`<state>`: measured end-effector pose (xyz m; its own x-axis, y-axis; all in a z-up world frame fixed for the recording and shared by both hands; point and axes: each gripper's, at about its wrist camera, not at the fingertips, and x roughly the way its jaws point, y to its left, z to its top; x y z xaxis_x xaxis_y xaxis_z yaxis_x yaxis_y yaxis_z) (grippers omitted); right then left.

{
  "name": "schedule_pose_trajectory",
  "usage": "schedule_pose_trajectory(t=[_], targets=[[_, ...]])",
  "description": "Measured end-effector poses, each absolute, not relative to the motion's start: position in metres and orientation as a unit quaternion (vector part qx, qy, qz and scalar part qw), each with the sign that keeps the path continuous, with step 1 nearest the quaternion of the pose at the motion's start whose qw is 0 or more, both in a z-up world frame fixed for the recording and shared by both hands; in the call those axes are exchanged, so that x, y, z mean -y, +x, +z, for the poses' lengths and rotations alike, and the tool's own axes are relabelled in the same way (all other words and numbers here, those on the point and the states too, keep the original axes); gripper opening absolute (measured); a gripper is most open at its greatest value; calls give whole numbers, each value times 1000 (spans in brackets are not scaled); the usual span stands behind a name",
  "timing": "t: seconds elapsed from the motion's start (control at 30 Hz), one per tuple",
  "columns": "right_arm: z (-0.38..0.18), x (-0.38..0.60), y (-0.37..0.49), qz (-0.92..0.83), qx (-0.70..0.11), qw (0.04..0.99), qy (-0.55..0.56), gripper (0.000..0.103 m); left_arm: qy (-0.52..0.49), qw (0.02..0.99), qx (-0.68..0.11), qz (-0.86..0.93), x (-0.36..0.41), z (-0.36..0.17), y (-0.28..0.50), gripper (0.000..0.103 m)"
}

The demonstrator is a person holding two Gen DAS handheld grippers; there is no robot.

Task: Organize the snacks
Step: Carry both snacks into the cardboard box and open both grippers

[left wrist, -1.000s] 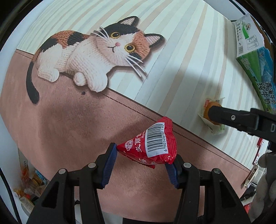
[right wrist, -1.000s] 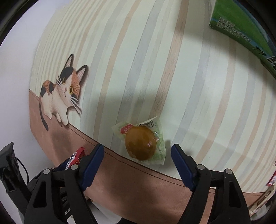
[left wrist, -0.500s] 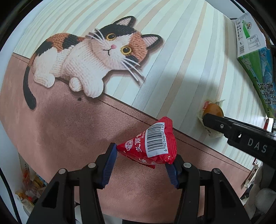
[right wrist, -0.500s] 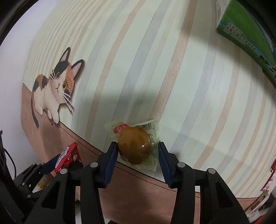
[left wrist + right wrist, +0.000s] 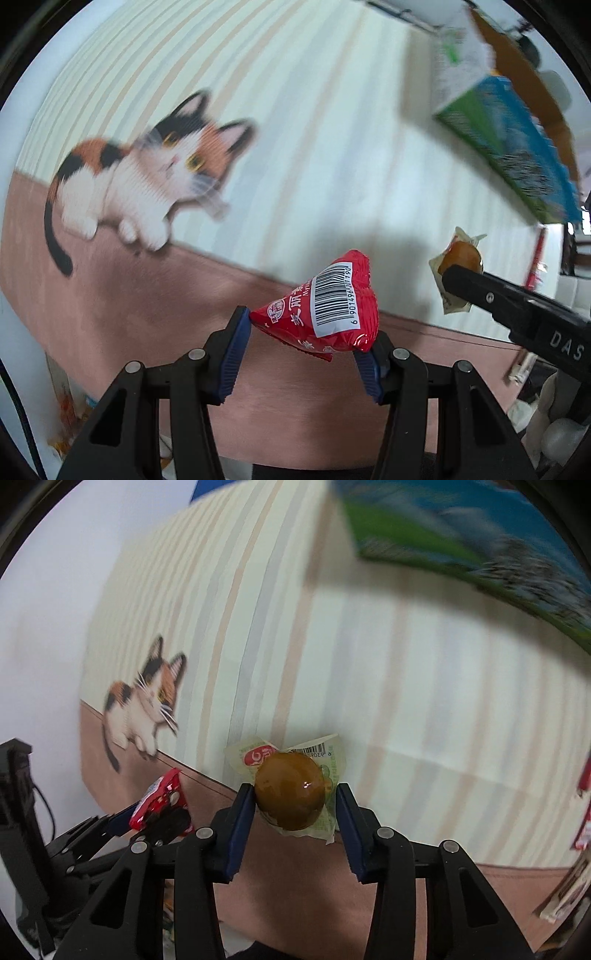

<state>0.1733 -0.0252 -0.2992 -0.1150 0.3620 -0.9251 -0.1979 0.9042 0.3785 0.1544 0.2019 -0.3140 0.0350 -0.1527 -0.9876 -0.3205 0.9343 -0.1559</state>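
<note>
My left gripper [image 5: 308, 332] is shut on a red foil snack packet [image 5: 325, 302] with a white barcode label and holds it above the mat. The packet also shows in the right wrist view [image 5: 162, 799]. My right gripper [image 5: 295, 806] is shut on a brown braised egg in a clear green-printed wrapper [image 5: 290, 790] and holds it off the mat. In the left wrist view the egg [image 5: 460, 256] sits at the tip of the right gripper's black finger [image 5: 491, 291].
A striped cream and brown mat [image 5: 314, 129] with a calico cat picture [image 5: 147, 184] covers the table. A green and blue carton [image 5: 513, 147] stands at the far right, also in the right wrist view [image 5: 480, 535]. Red packets [image 5: 583, 812] lie at the right edge.
My right gripper closed on the wrapped egg and lifted it off the mat. Both grippers rose and moved, so the views are blurred. The left still holds the red packet.
</note>
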Motion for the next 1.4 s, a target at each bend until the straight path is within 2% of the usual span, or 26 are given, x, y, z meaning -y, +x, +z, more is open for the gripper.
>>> schedule_pose_trajectory(t=[0.37,0.6,0.77,0.97,1.23,1.37,1.4], targets=[[-185,168,244,167,-627,742,169,47,-128,755,-639,-76,-85,-206,285,51],[-158,251,342,108,-585,781,193,47,-76,782,-608,-116,-11,-160,391,51],[-171,279,412,75,-587,786,181,47,-64,771,-622,-118,19,-175,467,51],[-203,291,472,51,-605,778,161,47,-84,727,-668,-131,42,-224,536,51],[-225,287,498,41,-613,775,145,47,-106,690,-704,-130,55,-262,573,53],[-232,285,508,36,-621,771,141,52,-100,687,-709,-125,61,-265,579,53],[-233,285,509,35,-623,768,142,58,-95,688,-709,-121,62,-264,580,54]])
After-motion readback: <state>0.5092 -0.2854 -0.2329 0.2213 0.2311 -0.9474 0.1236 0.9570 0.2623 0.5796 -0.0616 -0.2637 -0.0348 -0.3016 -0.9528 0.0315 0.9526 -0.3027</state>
